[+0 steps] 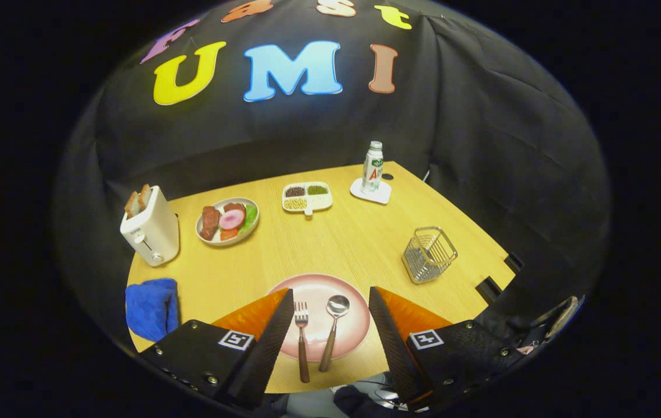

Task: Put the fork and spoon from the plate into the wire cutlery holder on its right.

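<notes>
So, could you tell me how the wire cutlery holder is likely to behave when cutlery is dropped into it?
The wire cutlery holder looks like thin open mesh, so probably light for its size. Standing free on the smooth table, it may slide or tip if nudged. The open gripper frames the fork and spoon on the plate.

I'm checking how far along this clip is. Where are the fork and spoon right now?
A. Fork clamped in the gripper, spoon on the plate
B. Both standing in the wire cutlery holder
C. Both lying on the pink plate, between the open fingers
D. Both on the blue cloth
C: the fork and spoon lie side by side on the pink plate, untouched between the fingers of the open gripper; the wire cutlery holder holds no cutlery.
</notes>
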Action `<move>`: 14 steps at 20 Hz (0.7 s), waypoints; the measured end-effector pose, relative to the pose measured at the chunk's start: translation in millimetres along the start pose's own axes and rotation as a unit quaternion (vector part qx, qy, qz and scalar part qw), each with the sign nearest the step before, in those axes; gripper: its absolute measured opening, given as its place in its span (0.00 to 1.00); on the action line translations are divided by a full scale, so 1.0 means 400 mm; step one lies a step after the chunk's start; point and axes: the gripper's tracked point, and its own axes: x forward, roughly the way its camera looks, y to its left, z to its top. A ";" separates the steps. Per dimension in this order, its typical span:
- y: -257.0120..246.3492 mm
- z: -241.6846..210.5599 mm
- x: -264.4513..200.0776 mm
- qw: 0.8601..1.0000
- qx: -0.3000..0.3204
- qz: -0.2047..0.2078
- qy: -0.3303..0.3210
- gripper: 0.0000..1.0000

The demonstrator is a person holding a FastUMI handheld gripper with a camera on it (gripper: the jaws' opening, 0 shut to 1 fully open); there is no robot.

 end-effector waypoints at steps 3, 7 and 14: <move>-0.023 -0.069 0.053 0.998 0.007 -0.029 0.057 0.82; -0.040 -0.145 0.113 0.990 0.017 -0.058 0.125 0.83; -0.021 -0.248 0.202 0.978 0.026 -0.061 0.195 0.82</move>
